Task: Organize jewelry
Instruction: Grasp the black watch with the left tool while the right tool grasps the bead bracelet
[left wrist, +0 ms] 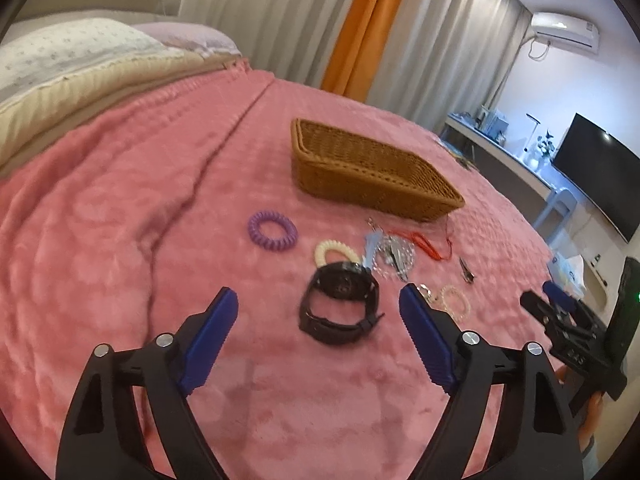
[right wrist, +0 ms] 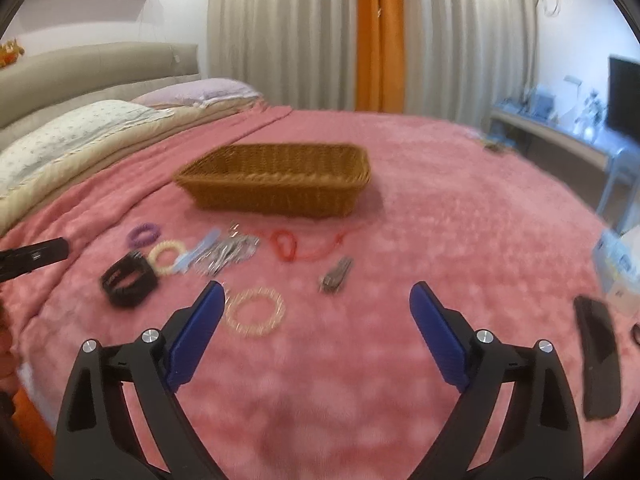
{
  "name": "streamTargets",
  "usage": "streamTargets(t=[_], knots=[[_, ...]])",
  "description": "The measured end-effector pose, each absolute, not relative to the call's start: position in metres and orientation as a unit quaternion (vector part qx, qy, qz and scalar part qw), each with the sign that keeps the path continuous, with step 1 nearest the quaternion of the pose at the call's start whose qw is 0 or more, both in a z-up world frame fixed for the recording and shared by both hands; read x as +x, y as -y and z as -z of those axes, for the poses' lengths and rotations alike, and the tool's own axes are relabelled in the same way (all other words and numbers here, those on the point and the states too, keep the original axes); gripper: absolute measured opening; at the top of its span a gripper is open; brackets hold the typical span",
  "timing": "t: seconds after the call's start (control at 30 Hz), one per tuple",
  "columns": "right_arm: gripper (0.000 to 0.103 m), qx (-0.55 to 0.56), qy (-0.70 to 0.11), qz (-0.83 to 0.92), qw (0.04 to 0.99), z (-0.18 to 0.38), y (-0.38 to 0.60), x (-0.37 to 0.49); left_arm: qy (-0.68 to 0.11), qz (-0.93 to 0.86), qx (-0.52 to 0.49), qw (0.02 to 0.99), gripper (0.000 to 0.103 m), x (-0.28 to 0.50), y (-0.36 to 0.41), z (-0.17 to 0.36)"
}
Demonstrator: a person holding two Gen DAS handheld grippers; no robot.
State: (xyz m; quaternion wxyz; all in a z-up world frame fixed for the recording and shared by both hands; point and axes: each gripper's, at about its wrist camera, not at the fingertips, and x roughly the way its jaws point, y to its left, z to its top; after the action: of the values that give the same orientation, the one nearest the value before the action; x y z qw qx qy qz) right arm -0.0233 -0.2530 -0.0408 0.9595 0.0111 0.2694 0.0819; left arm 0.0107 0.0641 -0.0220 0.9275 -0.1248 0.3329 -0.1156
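Spread over a pink blanket [left wrist: 120,240] on a bed, left to right: purple coil hair tie [left wrist: 273,231], cream coil hair tie [left wrist: 335,252], black watch [left wrist: 340,306], tangle of clear beads and blue tassel [left wrist: 390,258], red cord [left wrist: 428,246], small metal clip [left wrist: 466,271], clear bead bracelet [right wrist: 255,311]. Behind them, apart, a wicker basket [left wrist: 372,168] resting on the blanket. Left tongs [left wrist: 318,312] spread wide around the watch, not touching. Right tongs [right wrist: 316,302] spread wide, holding nothing, bracelet just beside the left finger.
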Motion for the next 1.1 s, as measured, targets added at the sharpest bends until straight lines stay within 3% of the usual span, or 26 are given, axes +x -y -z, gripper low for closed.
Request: streamTargets(t=[0.17, 0.3, 0.47, 0.9, 1.0, 1.1], knots=[[0.056, 0.015, -0.327, -0.109, 0.939, 0.047, 0.249, -0.008, -0.361, 0.109, -0.113, 0.919, 0.064, 0.022, -0.057, 0.023], [0.038, -0.005, -0.362, -0.113, 0.925, 0.054, 0.232, 0.011, -0.383, 0.111, -0.097, 0.912, 0.048, 0.036, -0.05, 0.026], [0.036, -0.009, -0.403, -0.122, 0.907, 0.067, 0.216, 0.038, -0.412, 0.11, -0.088, 0.9, 0.034, 0.055, -0.048, 0.035], [0.01, -0.045, -0.411, -0.117, 0.903, 0.08, 0.196, 0.064, -0.459, 0.119, -0.069, 0.878, 0.034, 0.084, -0.042, 0.062], [0.009, -0.053, -0.399, -0.131, 0.906, 0.076, 0.193, 0.059, -0.457, 0.12, -0.065, 0.879, 0.02, 0.084, -0.039, 0.064], [0.008, -0.055, -0.387, -0.139, 0.91, 0.072, 0.19, 0.053, -0.455, 0.118, -0.061, 0.881, 0.016, 0.085, -0.038, 0.063]])
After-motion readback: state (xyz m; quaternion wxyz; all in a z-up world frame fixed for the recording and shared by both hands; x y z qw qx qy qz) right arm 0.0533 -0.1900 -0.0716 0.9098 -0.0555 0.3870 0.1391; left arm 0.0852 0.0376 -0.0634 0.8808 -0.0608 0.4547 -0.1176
